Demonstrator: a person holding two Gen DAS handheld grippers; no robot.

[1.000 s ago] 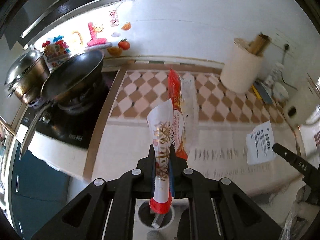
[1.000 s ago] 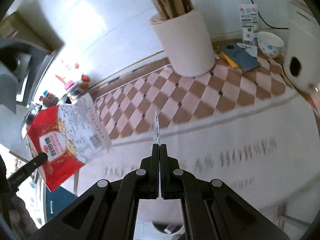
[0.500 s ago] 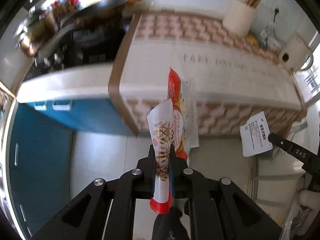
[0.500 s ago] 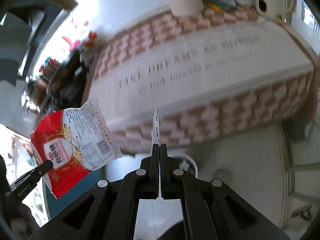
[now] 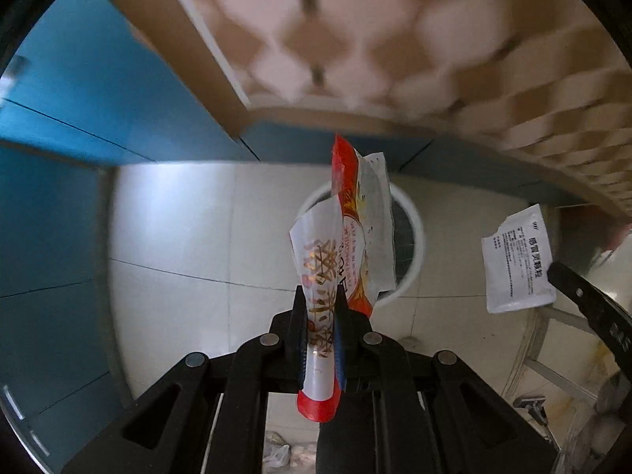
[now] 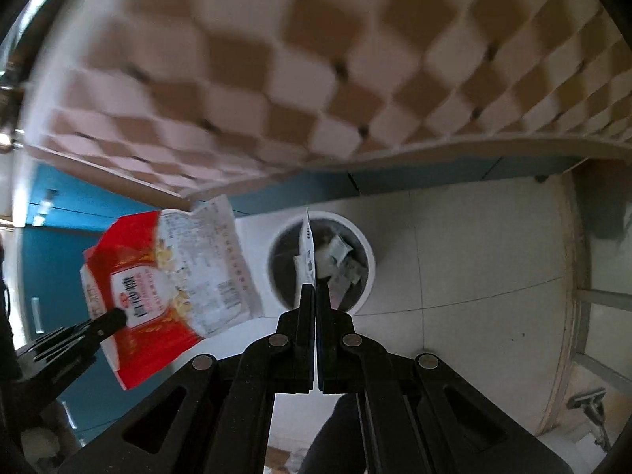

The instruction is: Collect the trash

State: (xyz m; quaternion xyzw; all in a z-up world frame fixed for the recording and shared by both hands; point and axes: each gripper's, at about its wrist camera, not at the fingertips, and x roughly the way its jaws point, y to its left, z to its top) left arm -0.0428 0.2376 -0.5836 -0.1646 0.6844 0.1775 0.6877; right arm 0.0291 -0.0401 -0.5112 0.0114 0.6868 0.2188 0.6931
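Note:
My left gripper (image 5: 320, 308) is shut on a red and white snack bag (image 5: 339, 245) and holds it above a round white trash bin (image 5: 410, 237) on the floor. The bag also shows in the right wrist view (image 6: 166, 276), left of the bin (image 6: 363, 252). My right gripper (image 6: 316, 296) is shut on a thin white sachet (image 6: 306, 252), seen edge-on over the bin; in the left wrist view the sachet (image 5: 517, 260) hangs at the right. The bin holds several paper scraps (image 6: 339, 264).
The edge of a brown and white checkered counter cloth (image 6: 316, 79) overhangs at the top. Blue cabinet fronts (image 5: 51, 197) stand at the left. The floor is pale tile (image 6: 474, 276). A metal rack leg (image 5: 553, 355) is at the right.
Both grippers have dropped from counter height and tilted down to the floor, each still holding its trash. The bin has come into view beneath them.

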